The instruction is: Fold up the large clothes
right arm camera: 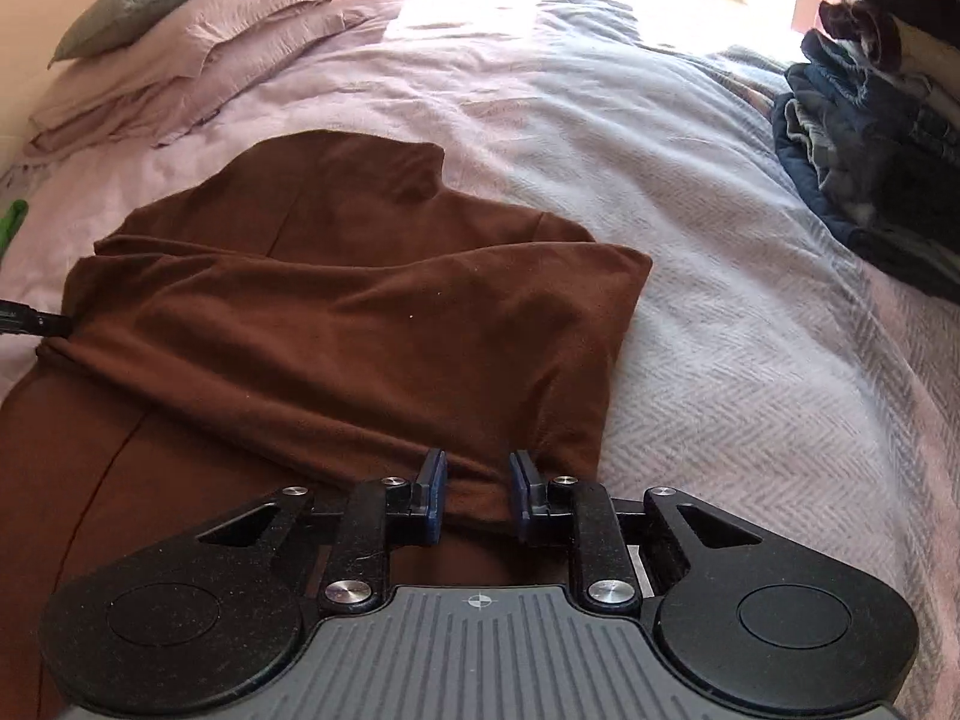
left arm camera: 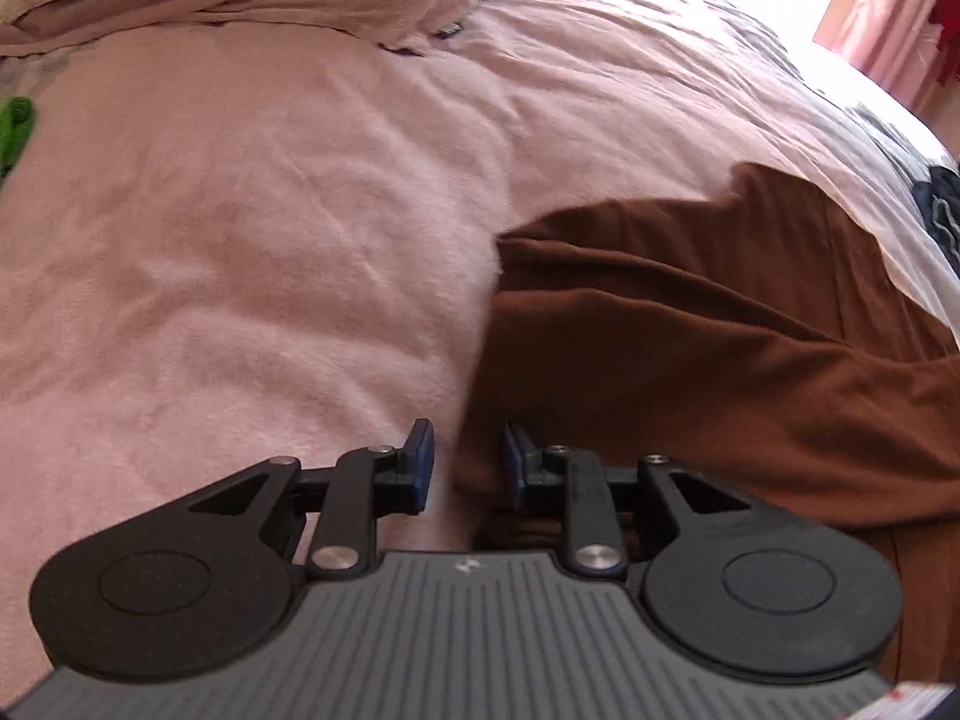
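We have the brown garment spread on the bed, partly doubled over itself, so that a folded layer lies across the lower cloth; we judge the bed serves as a broad flat surface for a piece this large, and that the two tongs sit at opposite edges so the fold can be handled evenly from both sides

Our right gripper has its jaws parted to a moderate gap, and a gathered ridge of the brown cloth runs between the blue pads; the pads do not press it flat, so we judge this an open straddle and not a firm grip. The bulk of the garment lies ahead of and to the left of this tong, its folded corner ahead and slightly right

Our left gripper is likewise parted, low over the pink cover. The garment's left edge falls in the gap between its jaws, with the cloth stretching ahead and off to the right. Whether a pad touches the cloth we cannot tell, since that spot is blurred

A pile of dark clothes lies well to the right of the right tong
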A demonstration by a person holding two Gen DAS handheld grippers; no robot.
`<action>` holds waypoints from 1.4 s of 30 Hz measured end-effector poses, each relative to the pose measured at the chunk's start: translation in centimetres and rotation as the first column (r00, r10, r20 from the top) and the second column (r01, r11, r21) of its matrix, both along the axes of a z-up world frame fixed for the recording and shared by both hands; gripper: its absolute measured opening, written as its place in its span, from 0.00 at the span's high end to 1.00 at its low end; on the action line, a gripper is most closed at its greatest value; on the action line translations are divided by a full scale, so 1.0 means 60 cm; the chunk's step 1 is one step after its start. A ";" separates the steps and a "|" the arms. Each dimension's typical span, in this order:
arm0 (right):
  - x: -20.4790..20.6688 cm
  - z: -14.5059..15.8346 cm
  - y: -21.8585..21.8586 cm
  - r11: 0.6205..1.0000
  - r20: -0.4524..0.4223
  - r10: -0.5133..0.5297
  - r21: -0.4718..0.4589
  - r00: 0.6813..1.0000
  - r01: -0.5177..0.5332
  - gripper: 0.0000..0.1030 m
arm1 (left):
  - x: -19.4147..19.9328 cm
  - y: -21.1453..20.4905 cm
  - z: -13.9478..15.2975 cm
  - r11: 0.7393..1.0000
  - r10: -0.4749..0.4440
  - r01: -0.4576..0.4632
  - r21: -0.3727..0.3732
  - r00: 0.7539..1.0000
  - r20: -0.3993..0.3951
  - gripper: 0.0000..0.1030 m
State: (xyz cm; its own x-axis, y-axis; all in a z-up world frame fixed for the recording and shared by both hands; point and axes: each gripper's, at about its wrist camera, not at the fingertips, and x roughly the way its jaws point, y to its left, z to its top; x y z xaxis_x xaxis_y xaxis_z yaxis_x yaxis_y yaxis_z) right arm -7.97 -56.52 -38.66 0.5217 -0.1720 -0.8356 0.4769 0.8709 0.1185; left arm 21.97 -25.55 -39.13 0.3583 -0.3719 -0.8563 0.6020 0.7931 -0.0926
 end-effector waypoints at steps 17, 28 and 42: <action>0.300 -0.036 -0.223 0.938 0.207 -0.060 0.346 0.977 -0.016 0.42 | 0.097 -0.350 -0.008 0.901 -0.414 0.367 -0.231 0.887 -0.204 0.55; 0.317 -0.057 -0.239 0.922 0.269 -0.055 0.383 0.962 -0.055 0.95 | 0.131 -0.384 -0.021 0.879 -0.441 0.357 -0.316 0.861 -0.253 0.93; 0.143 -0.010 0.024 0.950 0.052 0.312 0.013 0.949 -0.313 0.83 | -0.087 -0.170 0.025 0.741 -0.637 0.640 -0.203 0.765 0.090 0.89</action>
